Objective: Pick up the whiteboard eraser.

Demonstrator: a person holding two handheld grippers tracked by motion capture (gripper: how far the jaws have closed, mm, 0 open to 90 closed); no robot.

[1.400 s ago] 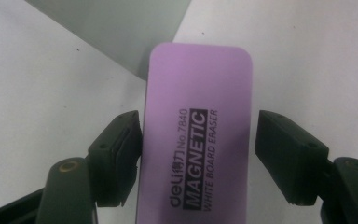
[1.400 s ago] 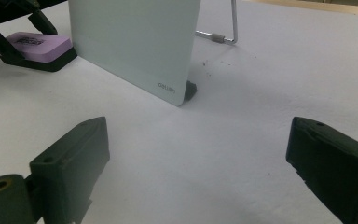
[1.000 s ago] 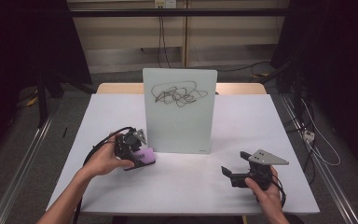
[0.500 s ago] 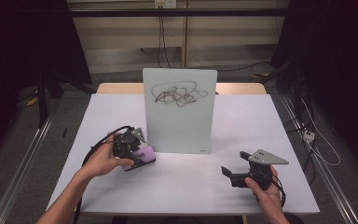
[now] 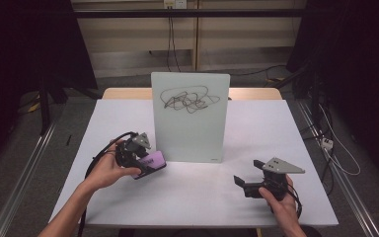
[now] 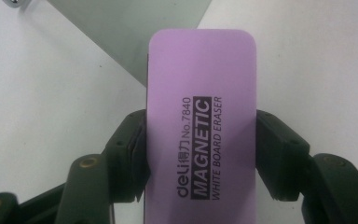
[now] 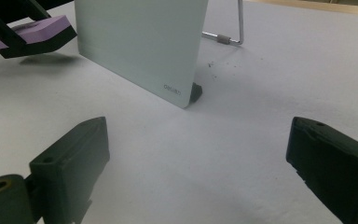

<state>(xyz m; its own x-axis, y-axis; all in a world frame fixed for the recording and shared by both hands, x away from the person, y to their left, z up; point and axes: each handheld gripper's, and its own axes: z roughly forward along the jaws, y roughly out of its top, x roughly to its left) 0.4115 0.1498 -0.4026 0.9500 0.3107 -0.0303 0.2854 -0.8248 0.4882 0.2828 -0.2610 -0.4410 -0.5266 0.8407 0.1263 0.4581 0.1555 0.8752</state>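
A small whiteboard (image 5: pixel 190 118) stands upright mid-table with a black scribble (image 5: pixel 187 100) near its top. My left gripper (image 5: pixel 140 157) is shut on a purple magnetic whiteboard eraser (image 6: pixel 200 126), held just left of the board's lower corner and slightly above the table. In the right gripper view the eraser (image 7: pixel 30 33) hangs clear of the table, a shadow beneath it. My right gripper (image 5: pixel 249 183) stands open near the front right of the table with nothing between its jaws, pointing toward the board (image 7: pixel 140 46).
The white table (image 5: pixel 276 128) has free room in front of and on both sides of the board. A wire stand (image 7: pixel 230 32) props the board from behind. Dark curtains and floor cables surround the table.
The left gripper has lifted the eraser a little off the table. The right gripper has not moved.
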